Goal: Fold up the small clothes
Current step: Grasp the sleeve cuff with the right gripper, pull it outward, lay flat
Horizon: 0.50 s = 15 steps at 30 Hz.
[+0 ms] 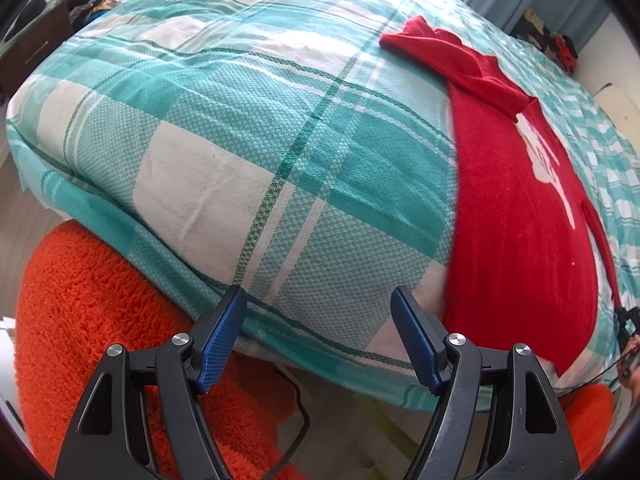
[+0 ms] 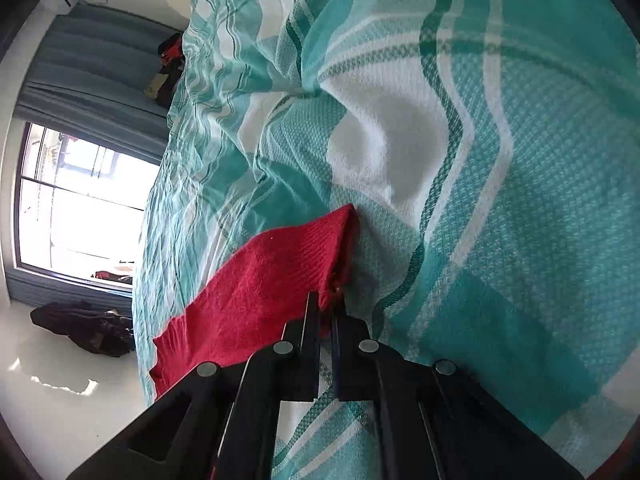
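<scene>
A red sweater (image 1: 516,208) with a white print lies on the teal-and-white plaid bedcover (image 1: 248,128); one sleeve is folded across its top. My left gripper (image 1: 320,320) hangs open over the bed's near edge, left of the sweater, with nothing between its blue pads. In the right wrist view my right gripper (image 2: 326,306) is shut on an edge of the red sweater (image 2: 276,276), which lies against the plaid bedcover (image 2: 500,184). The right gripper also shows small at the sweater's far right edge (image 1: 628,320) in the left wrist view.
An orange shaggy rug (image 1: 92,304) covers the floor below the bed's edge. Dark clothes lie on the floor (image 2: 88,326) under a window (image 2: 84,204). More dark items sit at the bed's far corner (image 1: 556,44). A dark cabinet (image 1: 36,40) stands at the far left.
</scene>
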Motion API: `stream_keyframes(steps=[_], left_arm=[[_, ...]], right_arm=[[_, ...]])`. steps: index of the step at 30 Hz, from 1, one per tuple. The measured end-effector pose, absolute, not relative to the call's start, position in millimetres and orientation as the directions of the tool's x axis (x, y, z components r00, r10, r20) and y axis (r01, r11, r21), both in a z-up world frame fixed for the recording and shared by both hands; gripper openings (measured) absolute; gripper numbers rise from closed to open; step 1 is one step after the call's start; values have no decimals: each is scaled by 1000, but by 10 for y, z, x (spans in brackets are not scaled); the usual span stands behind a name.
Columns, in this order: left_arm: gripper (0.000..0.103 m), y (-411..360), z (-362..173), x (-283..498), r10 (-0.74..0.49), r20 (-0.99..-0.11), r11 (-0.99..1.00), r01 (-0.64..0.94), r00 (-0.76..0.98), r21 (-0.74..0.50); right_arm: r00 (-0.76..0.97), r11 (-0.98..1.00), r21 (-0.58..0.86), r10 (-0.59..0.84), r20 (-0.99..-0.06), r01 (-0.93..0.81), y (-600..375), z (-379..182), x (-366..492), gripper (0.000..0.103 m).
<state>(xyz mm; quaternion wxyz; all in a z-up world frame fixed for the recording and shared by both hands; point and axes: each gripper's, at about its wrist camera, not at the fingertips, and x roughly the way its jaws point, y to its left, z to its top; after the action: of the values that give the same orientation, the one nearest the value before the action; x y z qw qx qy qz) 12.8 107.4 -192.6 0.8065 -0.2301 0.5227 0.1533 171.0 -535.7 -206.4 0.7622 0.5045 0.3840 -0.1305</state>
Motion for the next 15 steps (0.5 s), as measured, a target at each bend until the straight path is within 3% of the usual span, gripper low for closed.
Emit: stream_keyframes(steps=[5,8,10,12,15], left_arm=[[76,1110,-1999,192,-16,-921,837,-499,388,-225],[76,1049,-1958,204,-9,-916,851,-477,402,-218],[76,1033,-1952,206,-4,-915,857,-471,403,-211],[76,1046,-1968,202,-5,-918,855,-475,396,-210],[76,1062,-1971,202,-11,-917,848,-483,399,-220]], right_arm=[[578,543,563,166,-799,623,-5342,-2138,1723,4],[588,562,560,153,-794,609,-5298,-2085,1729,22],[607,586,560,140,-782,586,-5259,-1998,1695,52],[618,617,525,79,-783,586,-5200,-1860,1600,61],[621,687,416,-65,-781,596,-5075,-1610,1397,62]])
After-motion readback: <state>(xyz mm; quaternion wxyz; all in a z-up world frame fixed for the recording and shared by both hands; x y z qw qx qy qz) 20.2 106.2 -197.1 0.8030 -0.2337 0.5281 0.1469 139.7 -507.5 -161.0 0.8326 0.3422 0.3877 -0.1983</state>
